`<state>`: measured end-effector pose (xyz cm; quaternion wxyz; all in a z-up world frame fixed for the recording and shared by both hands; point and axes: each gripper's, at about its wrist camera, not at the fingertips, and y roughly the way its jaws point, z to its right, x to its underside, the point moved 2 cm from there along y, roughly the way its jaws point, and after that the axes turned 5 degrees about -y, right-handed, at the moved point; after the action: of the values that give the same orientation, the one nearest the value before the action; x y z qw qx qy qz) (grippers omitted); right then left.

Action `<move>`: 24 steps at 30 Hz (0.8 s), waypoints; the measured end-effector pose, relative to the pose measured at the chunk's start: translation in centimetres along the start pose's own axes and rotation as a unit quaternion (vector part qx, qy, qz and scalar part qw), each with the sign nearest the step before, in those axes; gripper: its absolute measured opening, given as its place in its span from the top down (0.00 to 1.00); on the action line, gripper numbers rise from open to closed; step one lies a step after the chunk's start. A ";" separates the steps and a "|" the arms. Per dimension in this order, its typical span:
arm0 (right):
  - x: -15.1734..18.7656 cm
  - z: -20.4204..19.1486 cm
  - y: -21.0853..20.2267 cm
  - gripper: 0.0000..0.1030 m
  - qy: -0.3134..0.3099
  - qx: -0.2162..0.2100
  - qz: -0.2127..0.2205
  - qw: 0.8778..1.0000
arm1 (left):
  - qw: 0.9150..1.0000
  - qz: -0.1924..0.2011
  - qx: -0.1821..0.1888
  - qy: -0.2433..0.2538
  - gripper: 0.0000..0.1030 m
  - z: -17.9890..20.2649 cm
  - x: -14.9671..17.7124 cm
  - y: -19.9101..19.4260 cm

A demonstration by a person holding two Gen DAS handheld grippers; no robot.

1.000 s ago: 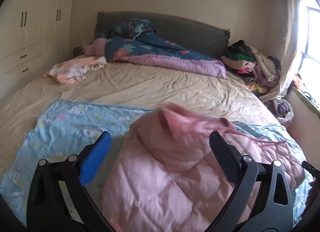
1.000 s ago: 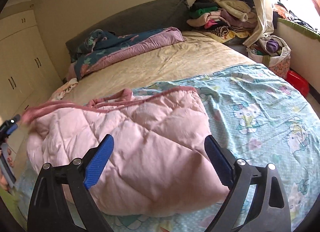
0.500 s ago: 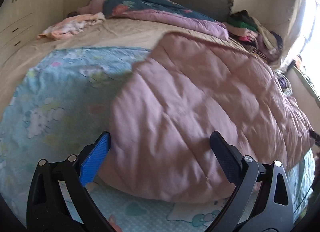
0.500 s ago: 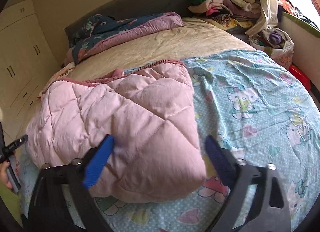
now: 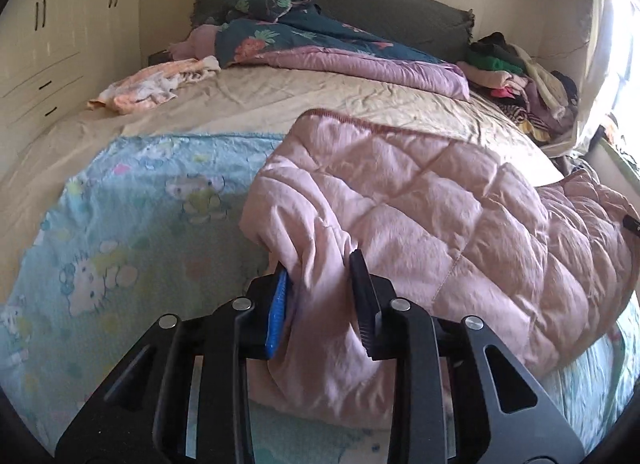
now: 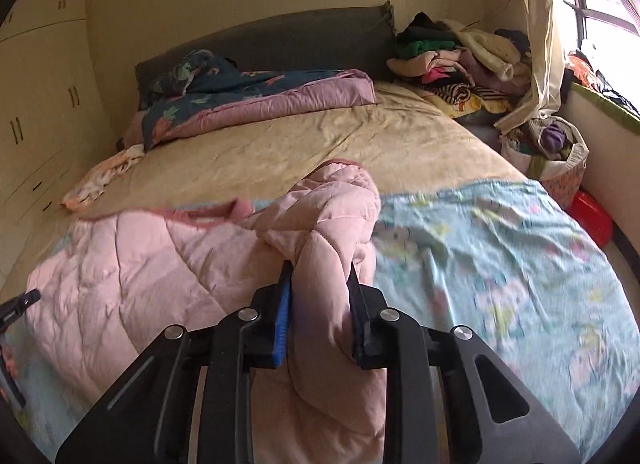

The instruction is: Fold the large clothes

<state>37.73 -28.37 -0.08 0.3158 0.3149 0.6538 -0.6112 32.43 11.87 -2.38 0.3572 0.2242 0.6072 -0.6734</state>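
Both tools: closing.
Left tool [image 5: 320,264]: clamping pink quilted garment [image 5: 420,200].
Right tool [image 6: 320,268]: clamping its other bunched edge, on the bed [image 6: 280,144].

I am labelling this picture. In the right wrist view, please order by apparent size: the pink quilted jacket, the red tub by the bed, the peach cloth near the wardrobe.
1. Pink quilted jacket, though nearness to the camera enlarges it.
2. Peach cloth.
3. Red tub, partly hidden, so its rank is unsure.
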 end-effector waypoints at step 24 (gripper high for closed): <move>2.5 1.6 8.6 0.42 0.051 0.038 -0.095 0.993 | 0.999 -0.023 -0.039 0.002 0.71 0.8 -0.7 4.3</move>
<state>43.13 -29.44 -7.27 0.2100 0.2941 0.6724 -0.6460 36.22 11.19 -4.56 0.3487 0.1969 0.6387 -0.6570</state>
